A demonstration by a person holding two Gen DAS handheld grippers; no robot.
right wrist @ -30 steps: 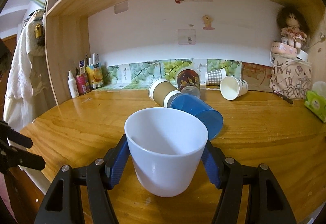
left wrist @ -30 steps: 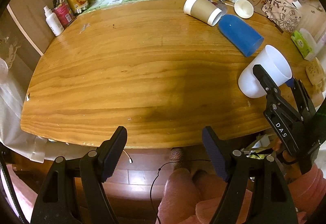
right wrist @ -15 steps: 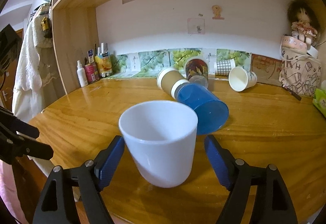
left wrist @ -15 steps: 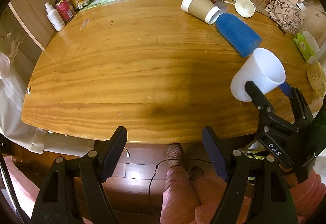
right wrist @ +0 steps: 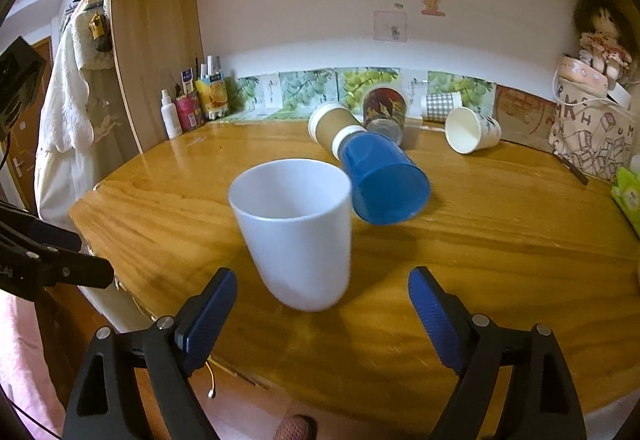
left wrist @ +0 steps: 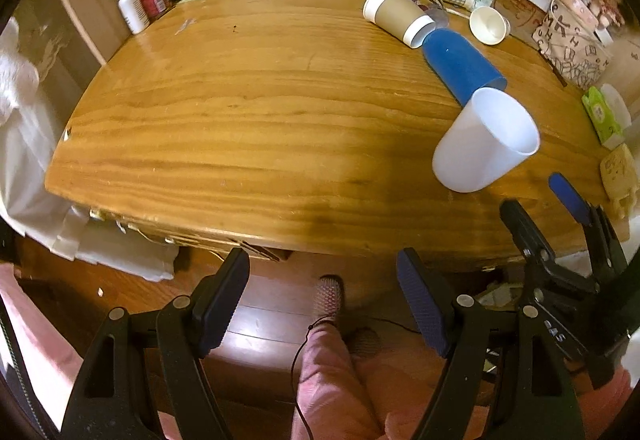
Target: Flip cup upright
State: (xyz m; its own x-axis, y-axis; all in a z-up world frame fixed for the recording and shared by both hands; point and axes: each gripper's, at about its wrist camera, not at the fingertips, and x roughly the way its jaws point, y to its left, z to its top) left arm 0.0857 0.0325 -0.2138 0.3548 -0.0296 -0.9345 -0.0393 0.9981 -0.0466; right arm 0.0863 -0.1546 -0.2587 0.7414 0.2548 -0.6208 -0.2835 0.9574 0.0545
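Note:
A white plastic cup stands upright on the wooden table, mouth up; it also shows in the left wrist view. My right gripper is open and empty, its blue pads just short of the cup on either side, not touching it. It shows from the side in the left wrist view. My left gripper is open and empty, held off the table's near edge above the floor. A blue cup lies on its side right behind the white cup.
A brown paper cup, a patterned cup, a checked cup and a white paper cup lie tipped at the back. Bottles stand back left. A printed bag and green tissue pack sit at right.
My right gripper opened, let go of the white cup and drew back from it. The cup now stands on the table. My left gripper stayed open.

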